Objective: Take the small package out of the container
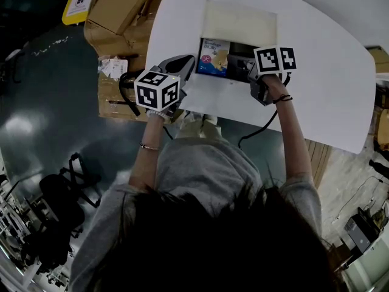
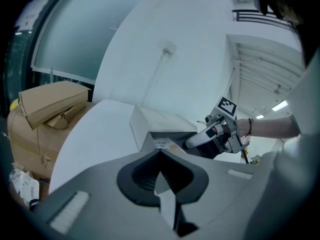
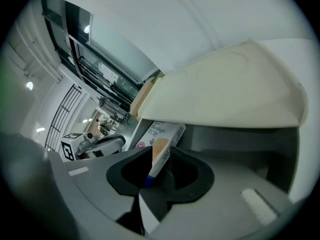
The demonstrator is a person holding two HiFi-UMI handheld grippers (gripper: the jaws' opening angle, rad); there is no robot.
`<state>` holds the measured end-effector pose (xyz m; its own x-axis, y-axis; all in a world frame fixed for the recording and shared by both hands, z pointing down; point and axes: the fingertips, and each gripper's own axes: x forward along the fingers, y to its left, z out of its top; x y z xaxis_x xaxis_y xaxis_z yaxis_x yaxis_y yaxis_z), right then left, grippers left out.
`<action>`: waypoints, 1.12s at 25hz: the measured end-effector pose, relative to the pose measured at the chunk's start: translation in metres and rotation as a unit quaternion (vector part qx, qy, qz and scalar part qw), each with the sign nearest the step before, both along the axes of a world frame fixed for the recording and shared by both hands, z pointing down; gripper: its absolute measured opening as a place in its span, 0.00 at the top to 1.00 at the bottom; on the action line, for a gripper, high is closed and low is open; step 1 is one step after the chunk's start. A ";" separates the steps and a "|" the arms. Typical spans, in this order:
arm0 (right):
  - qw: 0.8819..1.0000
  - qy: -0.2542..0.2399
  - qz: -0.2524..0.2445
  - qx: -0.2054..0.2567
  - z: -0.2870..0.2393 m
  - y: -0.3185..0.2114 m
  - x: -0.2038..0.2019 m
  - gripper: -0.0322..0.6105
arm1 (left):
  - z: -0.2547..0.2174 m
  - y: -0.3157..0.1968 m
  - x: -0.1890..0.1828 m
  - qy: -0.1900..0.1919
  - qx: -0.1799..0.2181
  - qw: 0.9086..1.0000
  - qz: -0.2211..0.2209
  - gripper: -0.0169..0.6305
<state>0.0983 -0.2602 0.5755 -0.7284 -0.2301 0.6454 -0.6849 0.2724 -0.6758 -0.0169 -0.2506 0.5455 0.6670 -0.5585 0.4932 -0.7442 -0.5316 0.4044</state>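
The container (image 1: 240,22) is a box on the white table (image 1: 328,90) with its cream lid (image 3: 225,94) folded back. A small white and blue package (image 1: 214,56) lies inside at the left. In the right gripper view the package (image 3: 162,139) stands on edge, its near corner in the gap between the jaws of my right gripper (image 3: 161,159); they are apart and do not press on it. My right gripper (image 1: 243,66) reaches into the box from the right. My left gripper (image 1: 185,62) hovers at the box's left front, its jaws (image 2: 160,154) together and empty.
Brown cardboard boxes (image 1: 115,11) and a yellow item (image 1: 79,2) stand on the floor left of the table. A black cable (image 1: 261,126) hangs off the table's near edge. The person stands close against that edge.
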 end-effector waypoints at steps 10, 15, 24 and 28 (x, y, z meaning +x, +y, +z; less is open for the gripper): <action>0.994 -0.041 0.013 -0.099 0.019 0.000 -0.009 0.68 | 0.003 0.000 -0.007 -0.002 -0.001 1.000 -0.006 0.99; 0.990 -0.055 0.006 -0.128 0.021 0.001 -0.015 0.65 | 0.001 0.000 -0.009 -0.003 -0.002 1.000 -0.010 0.99; 0.980 -0.092 0.004 -0.179 0.021 0.004 -0.023 0.62 | 0.000 0.000 -0.011 -0.001 -0.003 1.000 -0.014 0.99; 0.974 -0.111 0.008 -0.196 0.023 0.004 -0.026 0.69 | 0.001 0.000 -0.012 -0.002 -0.003 1.000 -0.015 0.99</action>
